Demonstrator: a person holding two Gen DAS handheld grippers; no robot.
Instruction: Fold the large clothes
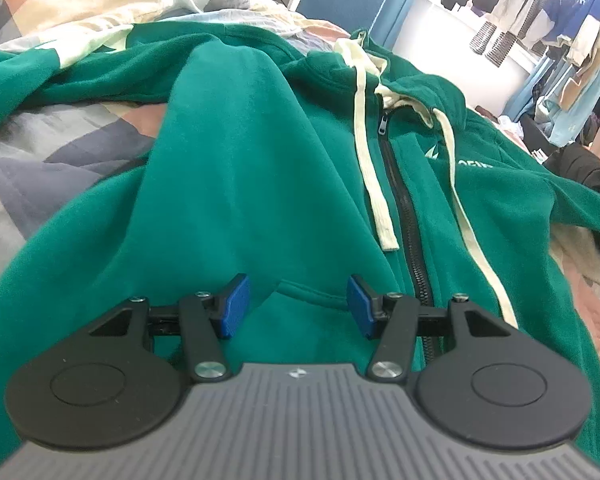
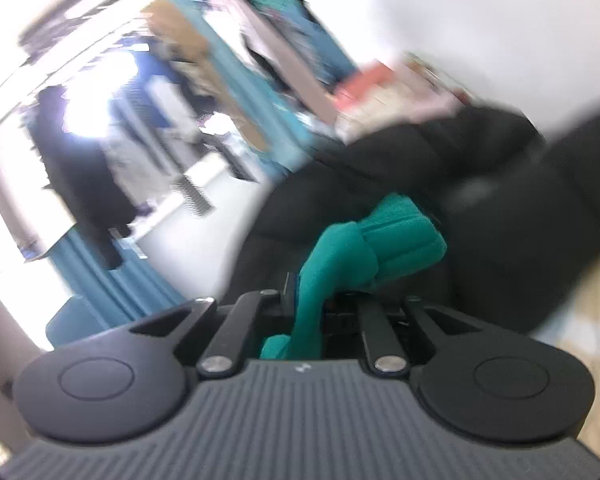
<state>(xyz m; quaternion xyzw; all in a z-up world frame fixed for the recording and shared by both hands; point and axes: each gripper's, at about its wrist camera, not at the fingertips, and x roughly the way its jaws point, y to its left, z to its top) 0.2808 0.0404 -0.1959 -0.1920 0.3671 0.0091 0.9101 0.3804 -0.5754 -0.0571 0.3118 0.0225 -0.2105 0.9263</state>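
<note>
We see a big green hoodie lying front up on a patchwork quilt. Its black zipper is closed, and two pale strings lie beside it. Our left gripper hangs just over the hoodie's lower front, near the pocket edge — its blue pads are spread apart with nothing between them. Our right gripper is pressed together on a bunch of green cloth — the ribbed end sticks out past the fingers. Behind it the room is blurry, with a black coat close by.
</note>
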